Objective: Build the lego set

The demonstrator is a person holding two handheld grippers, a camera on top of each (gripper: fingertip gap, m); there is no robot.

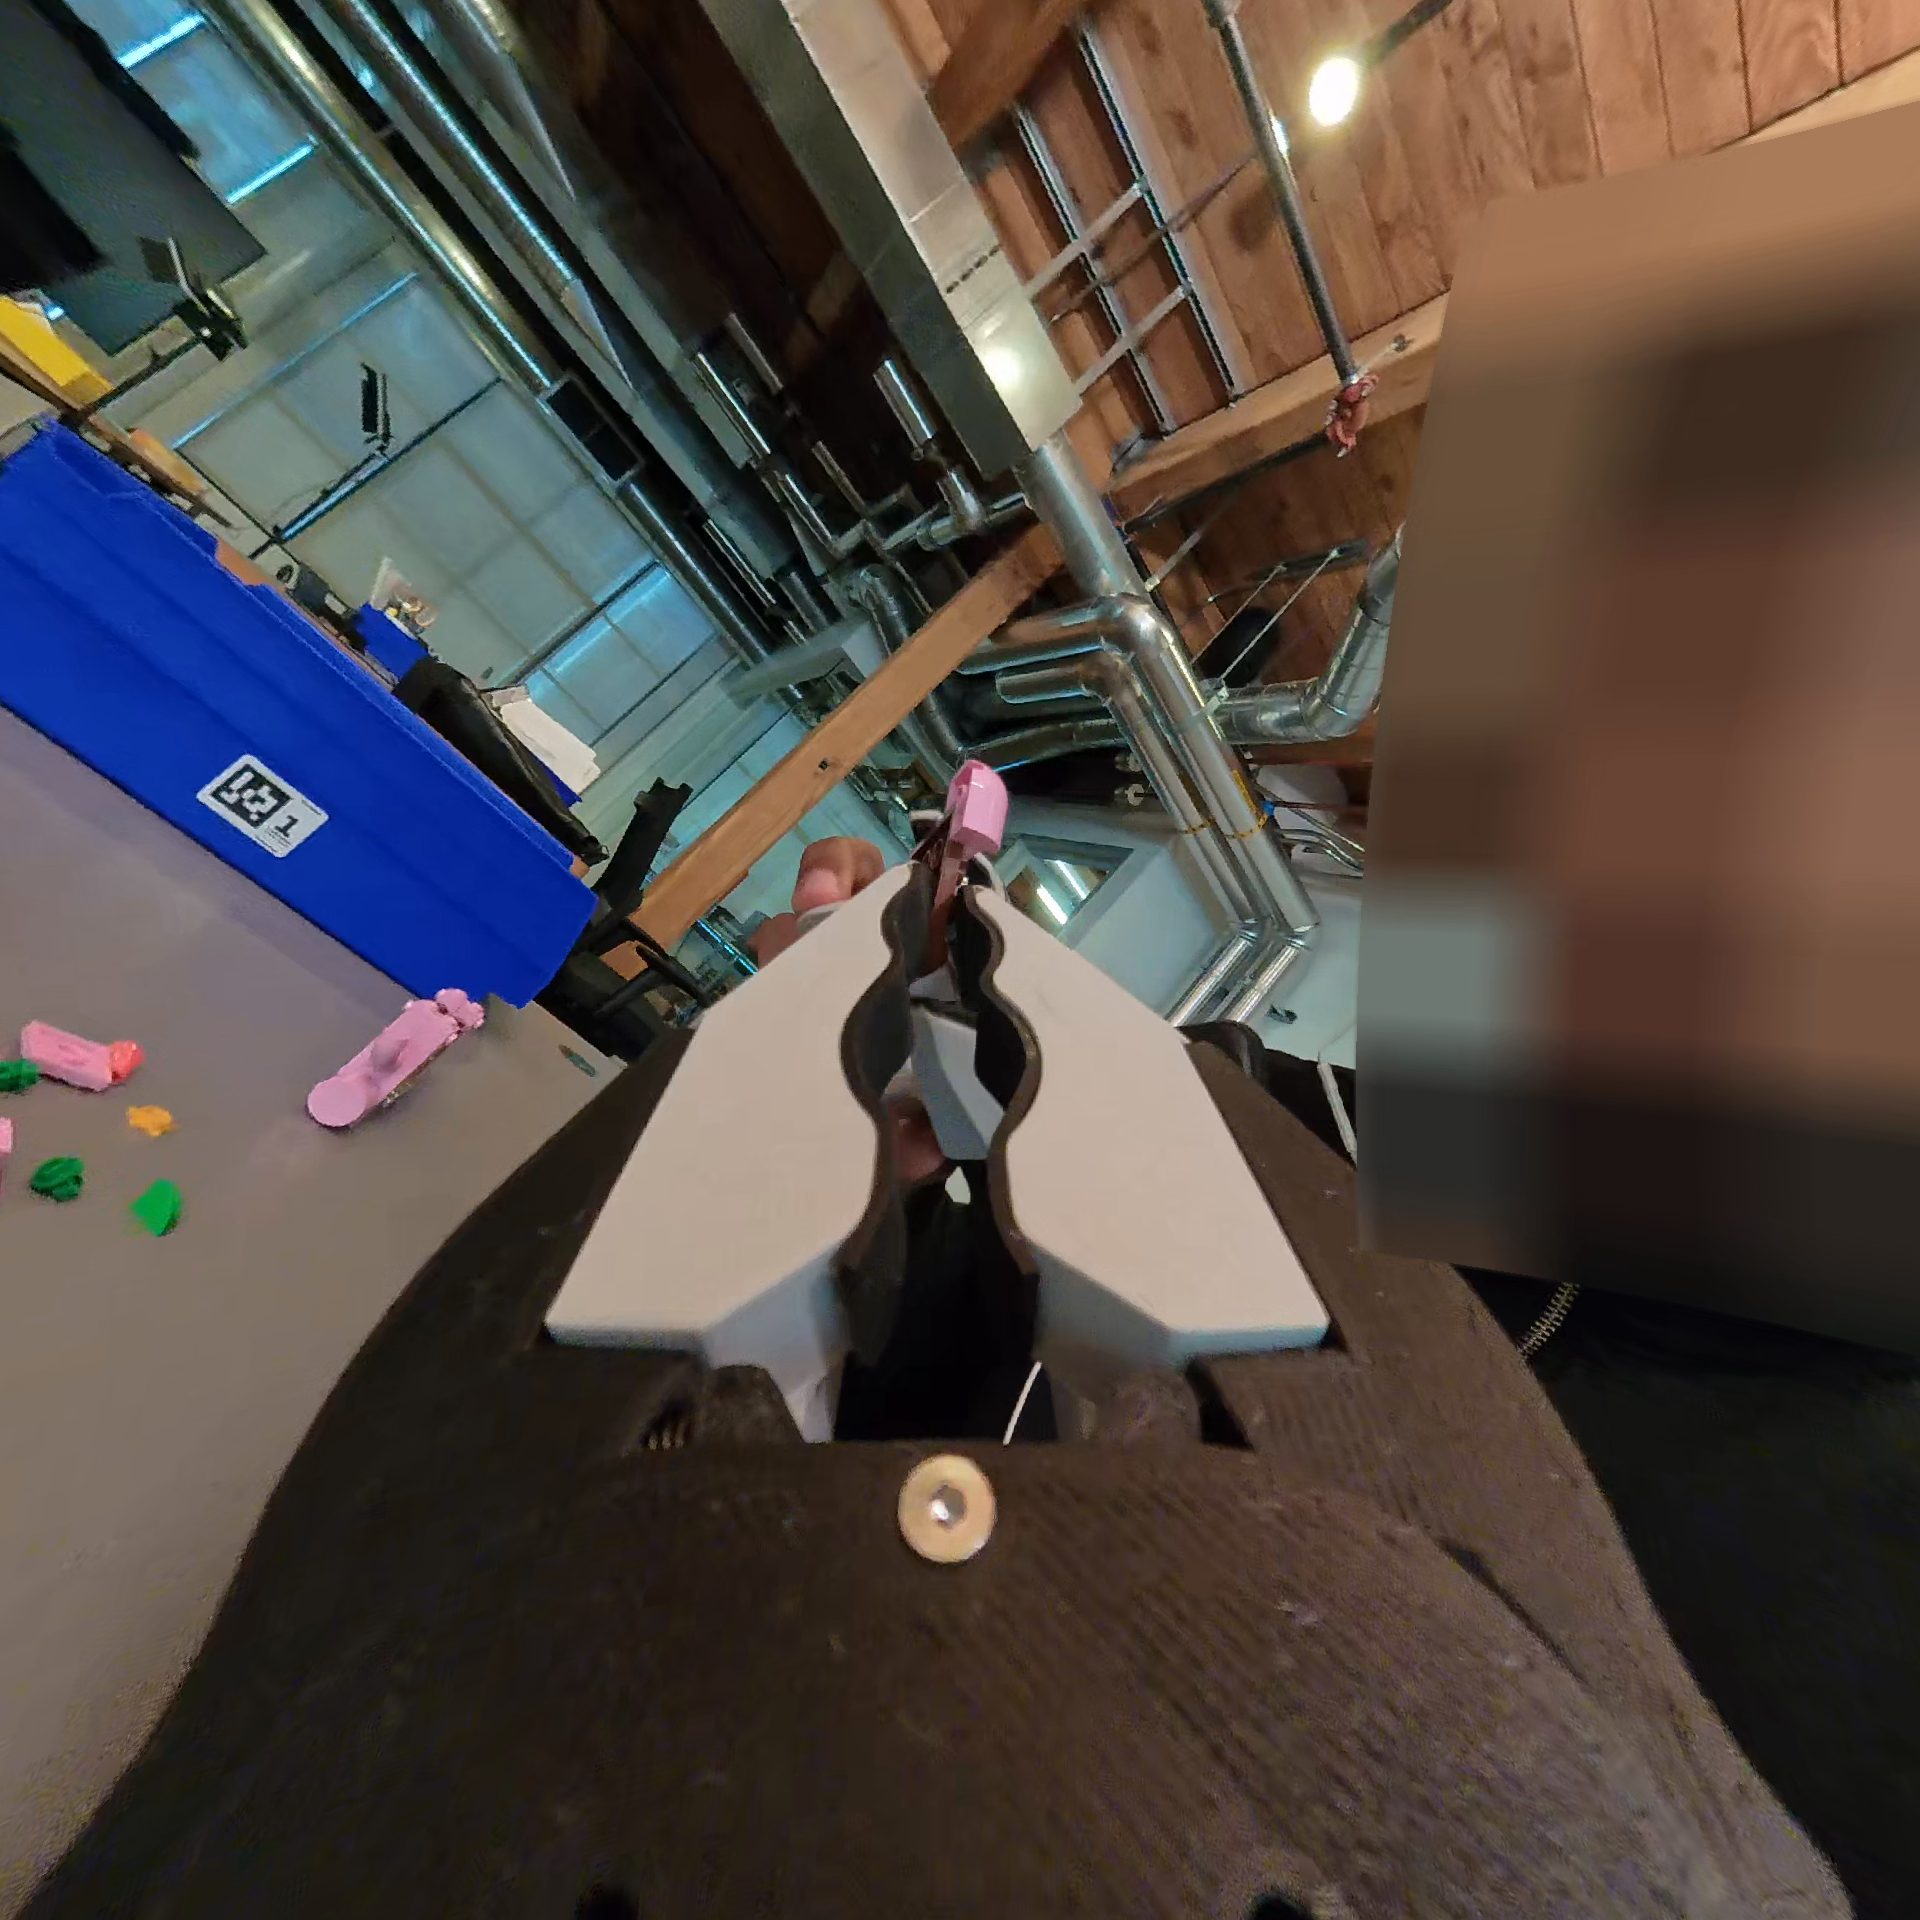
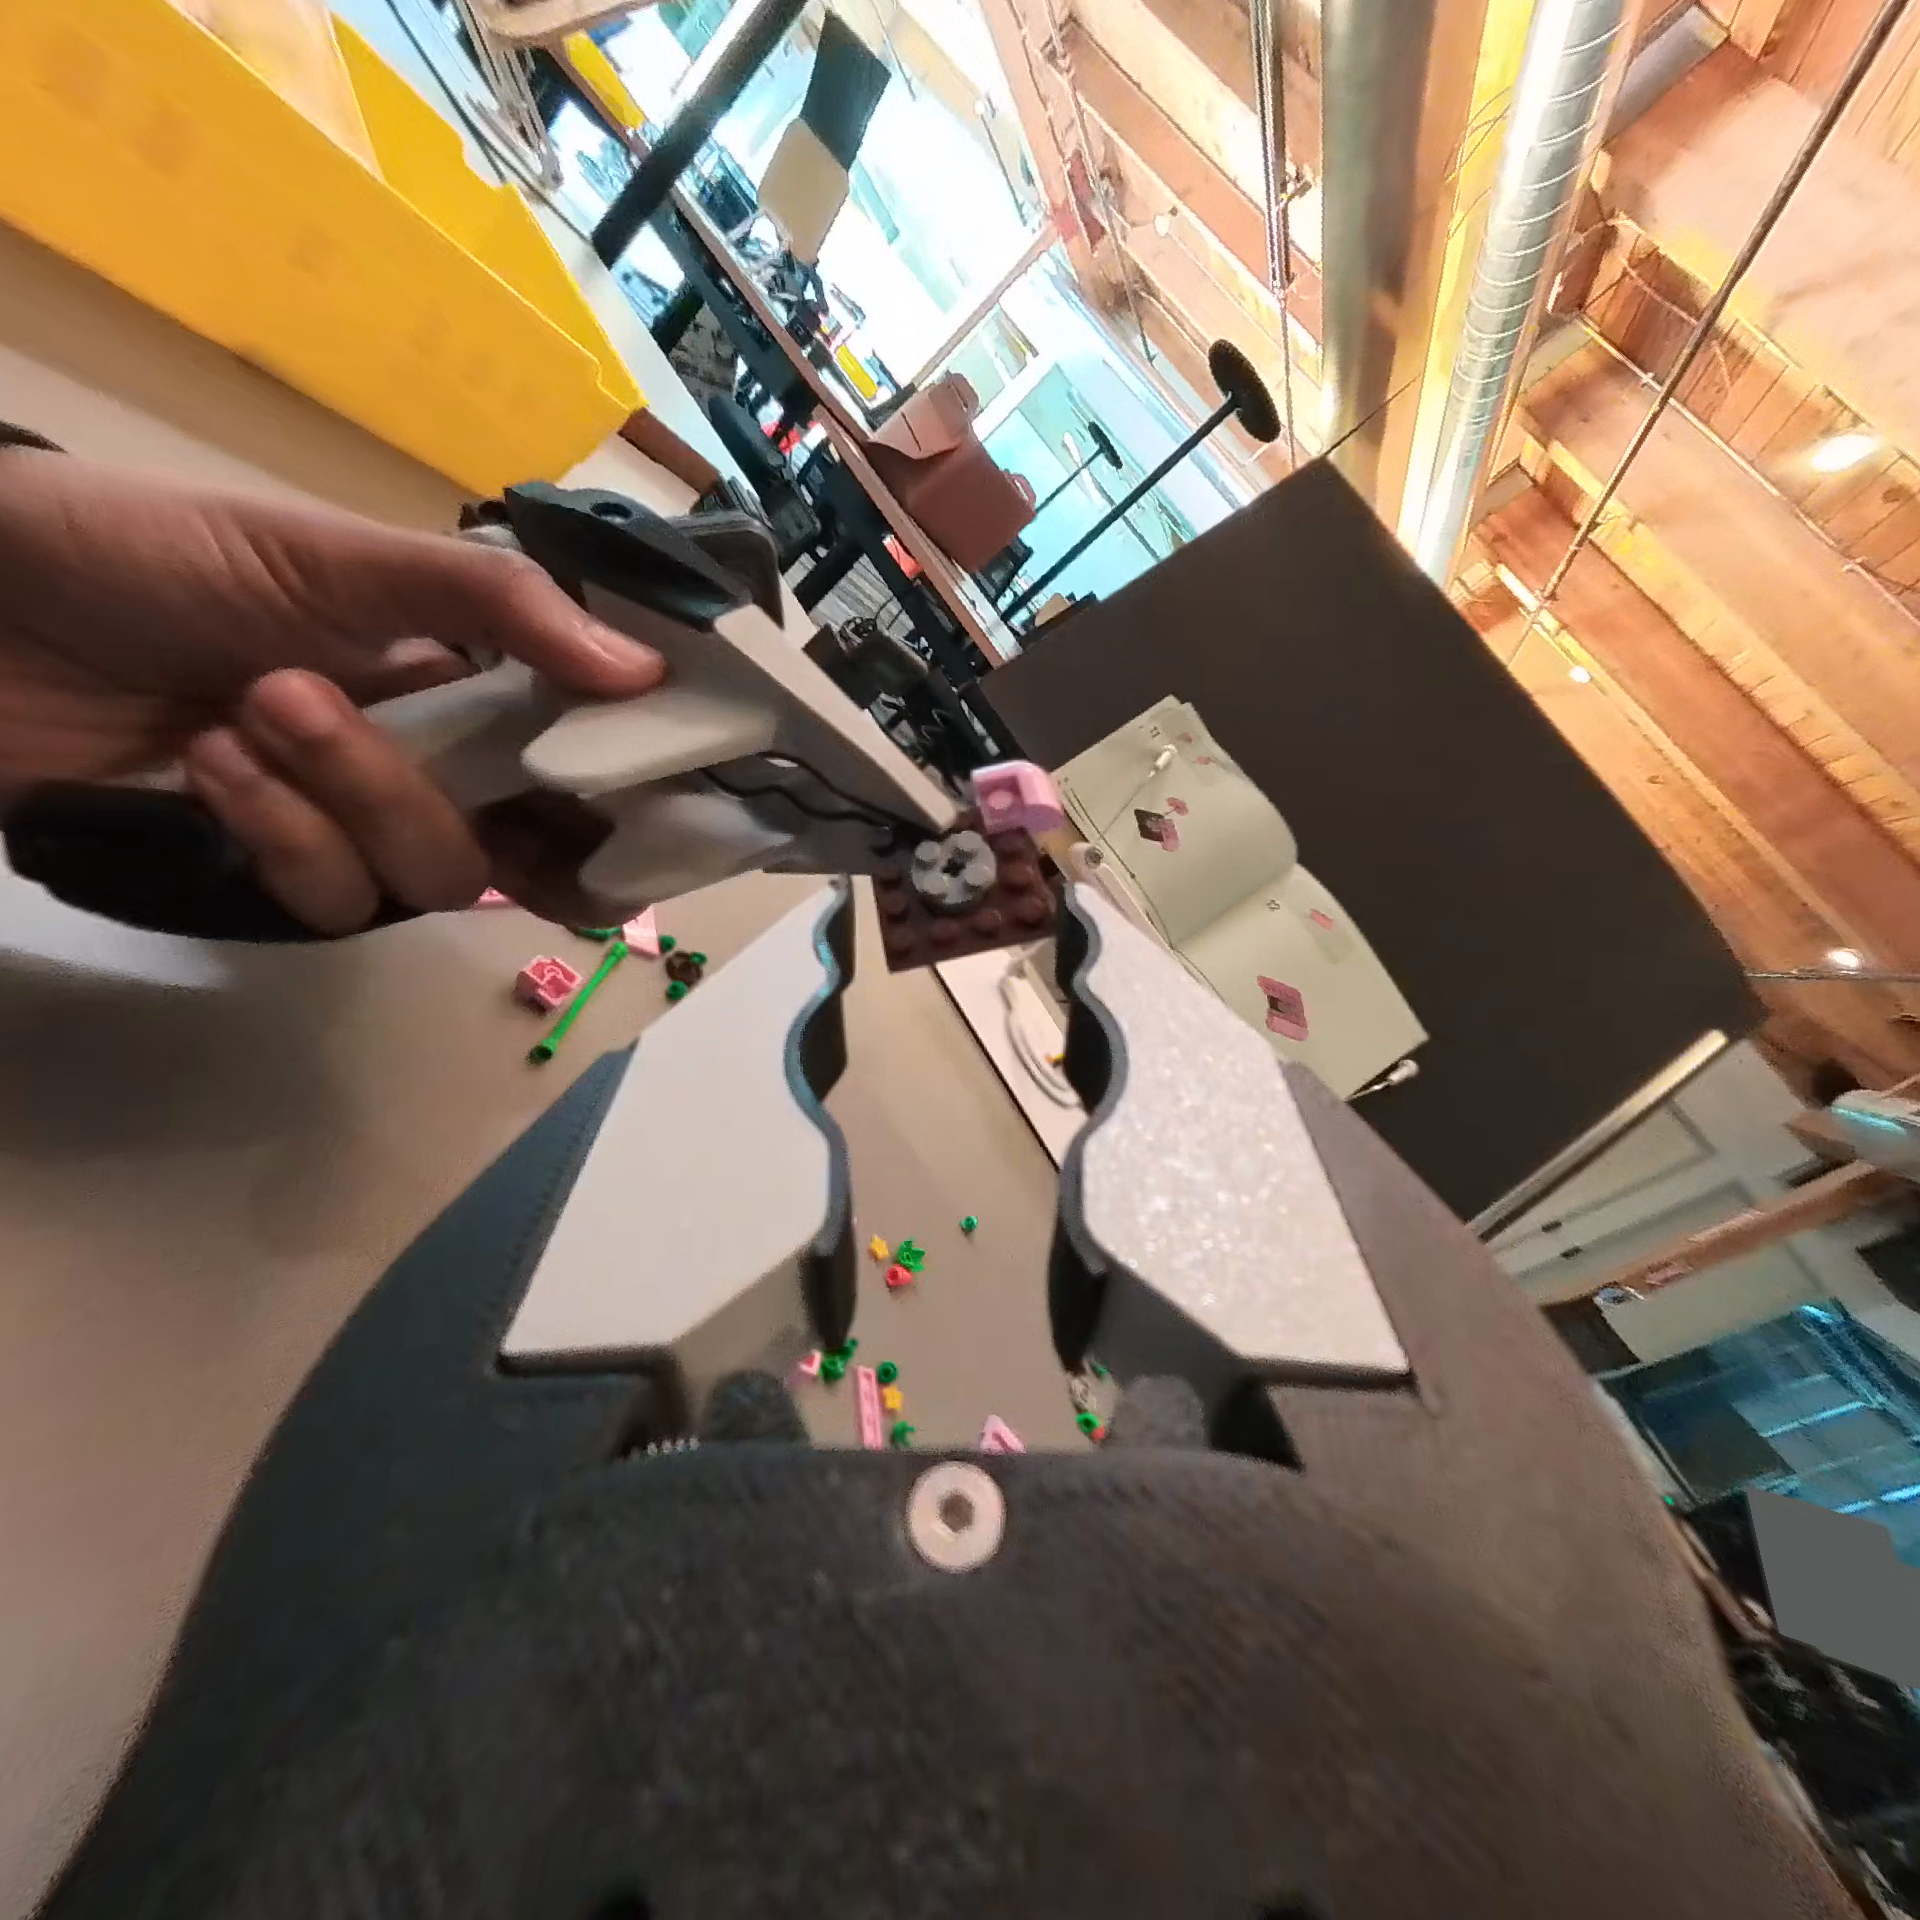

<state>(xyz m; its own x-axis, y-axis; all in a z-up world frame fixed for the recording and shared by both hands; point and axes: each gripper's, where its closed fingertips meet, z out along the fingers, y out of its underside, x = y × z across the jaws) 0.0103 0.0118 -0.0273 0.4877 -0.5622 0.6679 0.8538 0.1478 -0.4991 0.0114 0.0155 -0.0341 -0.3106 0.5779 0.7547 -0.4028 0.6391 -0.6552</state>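
In the left wrist view my left gripper (image 1: 940, 883) is shut on the edge of a dark brown Lego plate (image 1: 935, 904), seen edge-on and held up in the air. A pink brick (image 1: 977, 810) sits at its far end. In the right wrist view the brown plate (image 2: 987, 925) faces me with a grey round piece (image 2: 948, 868) and the pink brick (image 2: 1013, 795) on it. The left gripper (image 2: 920, 826), held by a hand (image 2: 260, 675), clamps its upper left edge. My right gripper (image 2: 956, 909) is open, with its fingertips on either side of the plate.
Loose pink, green and orange pieces (image 1: 156, 1205) and a pink assembly (image 1: 390, 1060) lie on the grey table. More small pieces (image 2: 894, 1268) and a green rod (image 2: 582, 997) lie below. An open instruction booklet (image 2: 1226, 862), a yellow bin (image 2: 312, 239) and a blue bin (image 1: 260, 748) stand around. Less than 4 cm separates the two grippers' tips. The pink assembly (image 1: 390, 1060) sits 20 cm or so from the ends of my right fingers.
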